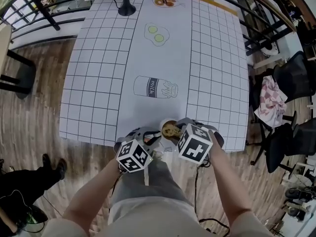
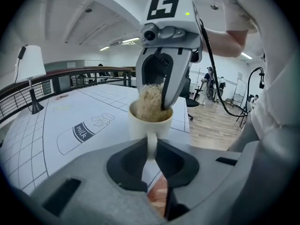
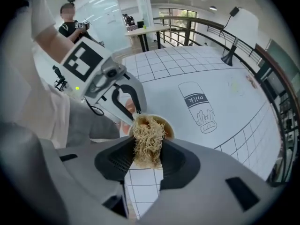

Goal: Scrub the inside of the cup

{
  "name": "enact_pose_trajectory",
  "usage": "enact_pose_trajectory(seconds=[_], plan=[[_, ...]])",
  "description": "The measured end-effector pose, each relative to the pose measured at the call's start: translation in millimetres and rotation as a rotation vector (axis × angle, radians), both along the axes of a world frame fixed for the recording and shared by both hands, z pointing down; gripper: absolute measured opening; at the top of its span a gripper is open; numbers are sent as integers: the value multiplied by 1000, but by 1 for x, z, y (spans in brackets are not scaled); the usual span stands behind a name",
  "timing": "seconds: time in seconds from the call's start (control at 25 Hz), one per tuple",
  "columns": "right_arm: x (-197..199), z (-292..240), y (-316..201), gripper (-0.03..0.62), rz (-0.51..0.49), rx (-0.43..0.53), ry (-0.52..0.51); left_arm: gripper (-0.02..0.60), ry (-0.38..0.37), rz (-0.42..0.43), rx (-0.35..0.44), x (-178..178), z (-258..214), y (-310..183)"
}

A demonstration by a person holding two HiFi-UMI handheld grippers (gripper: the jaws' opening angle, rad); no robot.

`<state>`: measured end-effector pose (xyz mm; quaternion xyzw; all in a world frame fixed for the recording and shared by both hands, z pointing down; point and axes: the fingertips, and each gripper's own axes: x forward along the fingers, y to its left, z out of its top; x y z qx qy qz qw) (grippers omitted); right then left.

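A cream cup (image 1: pixel 169 130) hangs just past the table's front edge, between both grippers. My left gripper (image 2: pixel 151 146) is shut on the cup's handle (image 2: pixel 151 142), and the cup (image 2: pixel 149 121) stands upright beyond its jaws. My right gripper (image 3: pixel 147 150) is shut on a tan fibrous scrubber (image 3: pixel 148 137) whose far end reaches into the cup's mouth (image 3: pixel 161 124). In the left gripper view the scrubber (image 2: pixel 150 102) fills the cup from above, under the right gripper (image 2: pixel 165 97). The head view shows the left gripper (image 1: pixel 150 138) and right gripper (image 1: pixel 181 131) close on either side of the cup.
The table (image 1: pixel 98 83) has a white gridded cloth with a printed milk bottle (image 1: pixel 154 87) and eggs (image 1: pixel 157 34). A lamp base (image 1: pixel 127 9) stands at the far end. Dark chairs (image 1: pixel 291 78) stand right of the table. A person (image 3: pixel 69 18) stands far off.
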<state>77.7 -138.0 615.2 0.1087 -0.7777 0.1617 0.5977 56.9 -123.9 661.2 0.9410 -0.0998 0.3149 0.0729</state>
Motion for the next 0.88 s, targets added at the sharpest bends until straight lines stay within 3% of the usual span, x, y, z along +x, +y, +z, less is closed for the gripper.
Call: enact_pose_trajectory(seconds=[0.12,0.28,0.4,0.6,0.72,0.88], plan=[[2,-16,-4,144,-9,31,-13,57,14,-21,-13,-1,0,1],[10,-3,-14,147,-22,129,107,57,42,-33,-22,4,-6,0],[8,19,-12,147,-24,120,138,57,25,-27,4,5,-7,-2],[3,16,-1,141,-34,-6,66,57,-1,-29,14,2,-1,-2],[2,6,0,141,-19,-21,1,57,-7,-35,17,1,0,-3],[7,-10,-4,141,151,-38,-154,57,-11,-60,6,0,1,-4]])
